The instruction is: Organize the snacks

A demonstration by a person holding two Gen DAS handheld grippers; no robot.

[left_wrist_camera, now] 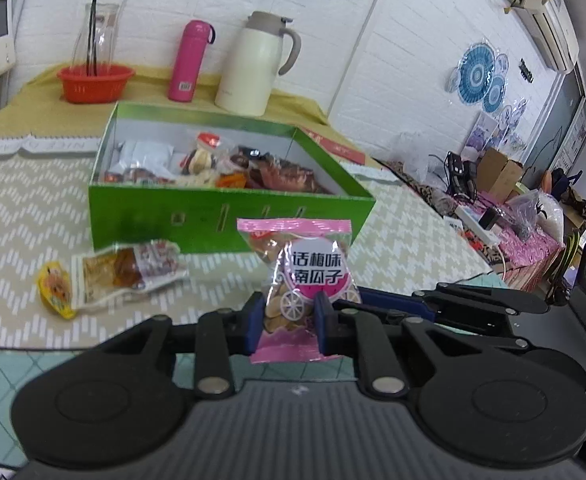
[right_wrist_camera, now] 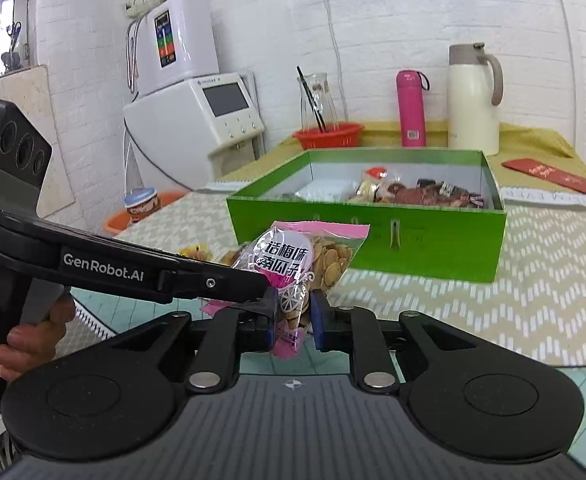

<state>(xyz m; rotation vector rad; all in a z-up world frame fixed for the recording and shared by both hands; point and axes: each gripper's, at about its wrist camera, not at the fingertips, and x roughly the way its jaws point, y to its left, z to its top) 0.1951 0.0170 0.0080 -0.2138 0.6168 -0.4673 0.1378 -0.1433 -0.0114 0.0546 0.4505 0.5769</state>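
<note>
A pink packet of pumpkin seeds [left_wrist_camera: 301, 280] is held upright above the table's near edge. My left gripper [left_wrist_camera: 289, 322] is shut on its lower half. My right gripper [right_wrist_camera: 291, 322] is shut on the same packet [right_wrist_camera: 297, 264] from the other side. The left gripper's arm [right_wrist_camera: 133, 272] reaches in from the left in the right wrist view. An open green box [left_wrist_camera: 229, 212] with several snack packets stands just behind; it also shows in the right wrist view [right_wrist_camera: 373, 232]. Two loose snacks, a clear packet [left_wrist_camera: 125, 272] and a yellow one [left_wrist_camera: 55, 292], lie on the table left of the packet.
A red basket [left_wrist_camera: 95, 82], a pink flask [left_wrist_camera: 189, 62] and a cream jug [left_wrist_camera: 253, 64] stand behind the box by the wall. A red envelope [right_wrist_camera: 551, 176] lies at the back right. A white dispenser [right_wrist_camera: 197, 120] stands left of the table.
</note>
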